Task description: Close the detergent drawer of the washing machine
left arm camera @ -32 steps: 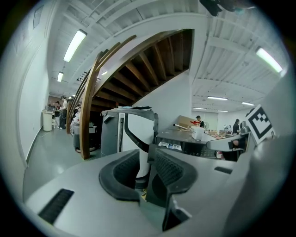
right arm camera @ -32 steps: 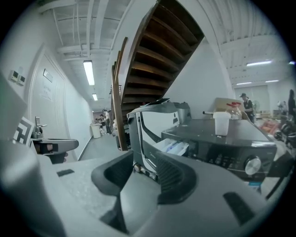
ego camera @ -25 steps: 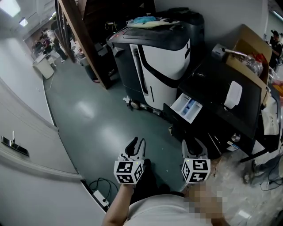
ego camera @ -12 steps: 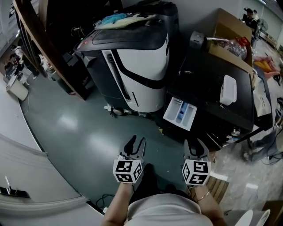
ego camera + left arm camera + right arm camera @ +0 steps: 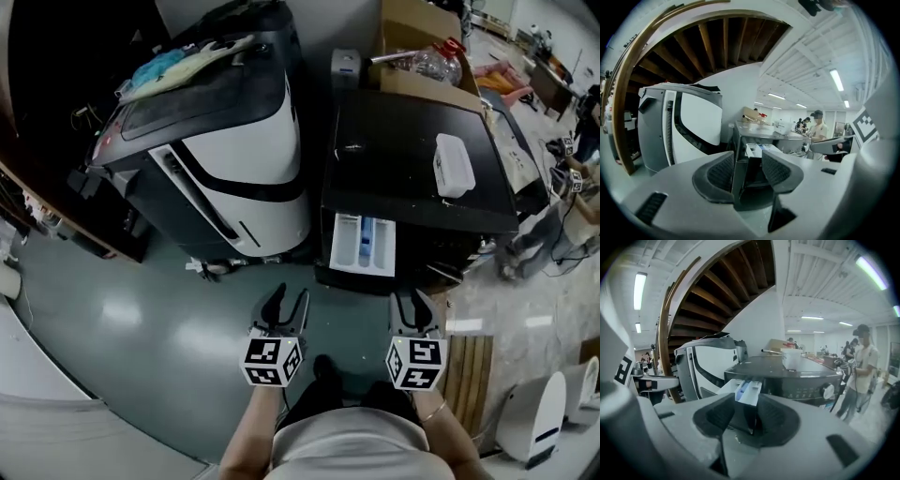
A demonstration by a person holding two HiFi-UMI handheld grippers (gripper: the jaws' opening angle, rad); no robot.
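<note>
My left gripper (image 5: pixel 289 302) hangs low over the floor, its fingers (image 5: pixel 719 173) have just been opening and now stand wide, with nothing between them. Ahead and a little to the right, the detergent drawer (image 5: pixel 364 246) stands pulled out from the front of the black washing machine (image 5: pixel 412 159), well apart from both grippers. I judge it light, stiff plastic on slides: no pinch needed, a square push on its front face should do, else it may cock and stick. My right gripper (image 5: pixel 413 305) points toward it, fingers spread and empty
</note>
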